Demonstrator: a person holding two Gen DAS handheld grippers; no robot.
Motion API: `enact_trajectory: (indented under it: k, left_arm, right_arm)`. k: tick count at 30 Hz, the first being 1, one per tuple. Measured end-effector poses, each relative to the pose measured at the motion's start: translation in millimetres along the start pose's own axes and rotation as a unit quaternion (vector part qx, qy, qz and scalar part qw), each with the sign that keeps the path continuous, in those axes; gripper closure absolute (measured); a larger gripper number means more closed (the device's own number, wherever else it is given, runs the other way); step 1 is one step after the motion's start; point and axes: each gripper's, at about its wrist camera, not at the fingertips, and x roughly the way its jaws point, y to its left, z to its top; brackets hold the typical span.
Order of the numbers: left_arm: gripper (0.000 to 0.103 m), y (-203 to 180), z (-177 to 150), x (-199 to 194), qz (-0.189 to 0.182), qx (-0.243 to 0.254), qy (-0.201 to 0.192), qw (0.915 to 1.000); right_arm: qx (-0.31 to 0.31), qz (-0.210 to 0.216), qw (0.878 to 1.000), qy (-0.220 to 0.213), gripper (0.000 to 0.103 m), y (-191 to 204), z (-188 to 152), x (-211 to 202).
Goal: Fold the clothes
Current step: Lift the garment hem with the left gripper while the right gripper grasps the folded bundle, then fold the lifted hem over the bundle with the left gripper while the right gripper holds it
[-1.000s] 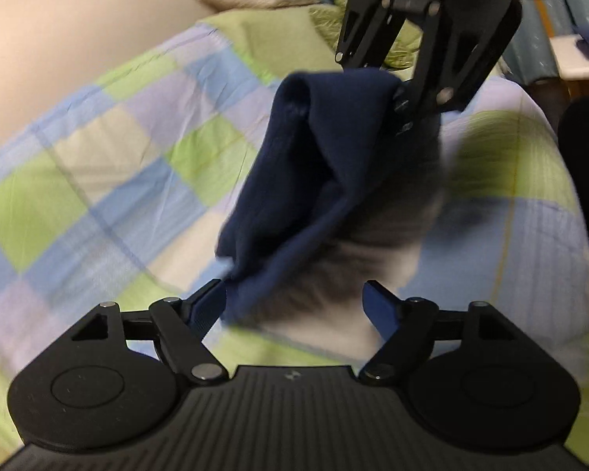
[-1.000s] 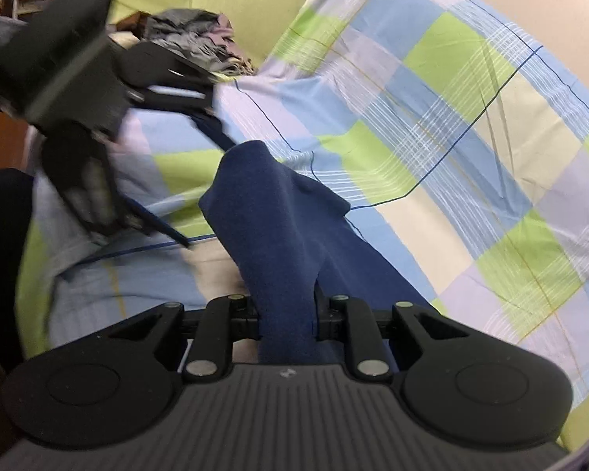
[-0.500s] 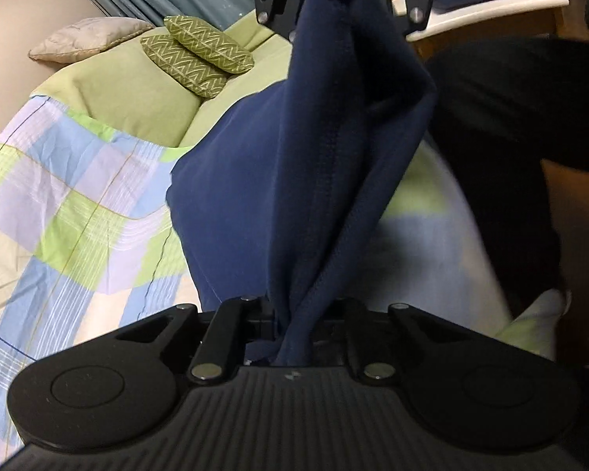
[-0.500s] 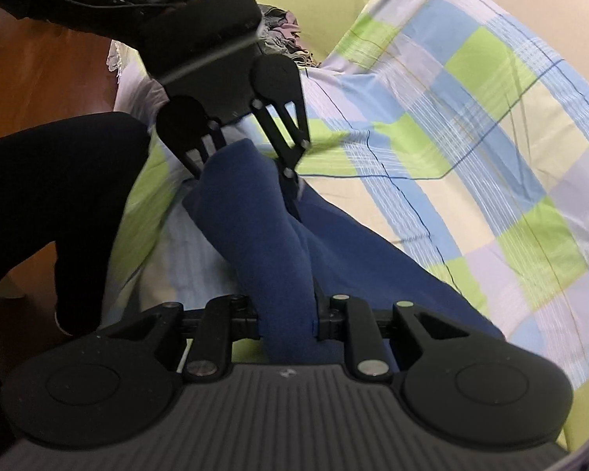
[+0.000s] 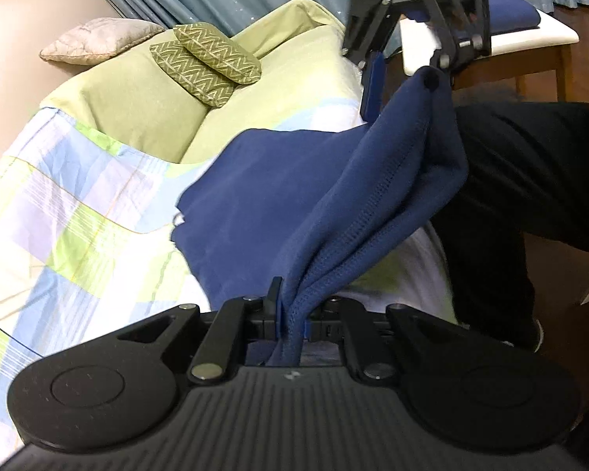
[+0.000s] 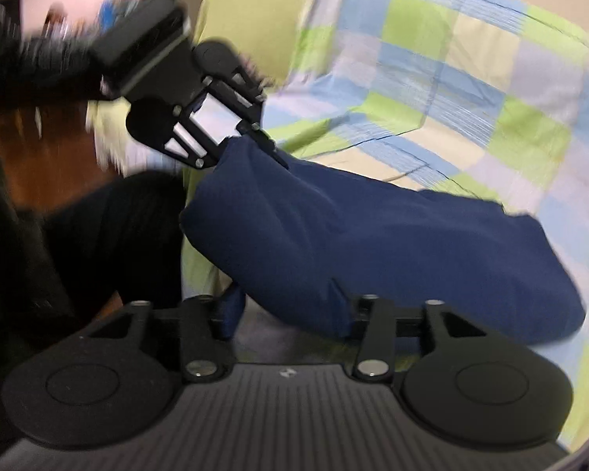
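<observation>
A navy blue garment [image 5: 278, 180] lies partly on the checked bedspread [image 5: 59, 212] and is lifted at its near edge. My left gripper [image 5: 291, 320] is shut on a bunched fold of it. In the right wrist view the garment [image 6: 373, 235] spreads across the bed, and the left gripper [image 6: 251, 137] pinches its far end. My right gripper [image 6: 286, 310] is open, jaws wide apart, with the cloth lying between them. In the left wrist view the right gripper [image 5: 406, 74] stands open at the garment's raised corner.
Green pillows [image 5: 208, 62] and a beige cushion [image 5: 98, 37] lie at the bed's head by blue curtains. A white table [image 5: 530, 37] with a folded blue item stands at right. The person's dark trouser leg [image 5: 530, 180] is beside the bed edge.
My right gripper has opened and let go of the navy cloth. The left gripper closed on the garment a second ago and still holds it; the garment has dropped lower onto the bed.
</observation>
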Motion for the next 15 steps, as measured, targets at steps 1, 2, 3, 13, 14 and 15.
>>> enact_trajectory:
  k: [1,2,3,13,14,15]
  left_arm:
    - [0.094,4.6,4.0,-1.5,0.0,0.0,0.0,1.0]
    - [0.094,4.4,7.5,-3.9,-0.001,0.004,0.0,1.0]
    - [0.094,4.1,10.7,-6.2,-0.002,0.008,0.001,1.0]
    - [0.094,11.5,23.2,-3.9,-0.022,-0.006,0.01,0.9997]
    - [0.094,15.9,26.1,-2.4,-0.025,-0.01,0.008,0.9996]
    - [0.094,22.1,31.4,-2.9,-0.031,-0.018,0.002,0.9994]
  right_arm:
    - [0.044,0.009,0.998,-0.038,0.046,-14.2,-5.8,-9.5]
    - [0.078,0.012,0.994,-0.07,0.039,-25.8,-11.3,-17.6]
    - [0.097,0.006,0.991,-0.093,0.032,-32.9,-15.8,-23.0]
    - [0.33,0.053,0.926,-0.174,0.033,-136.6,-67.4,24.8]
    - [0.337,0.058,0.925,-0.165,0.033,-137.8,-71.0,29.7]
    - [0.346,0.064,0.924,-0.151,0.033,-139.9,-76.0,38.3]
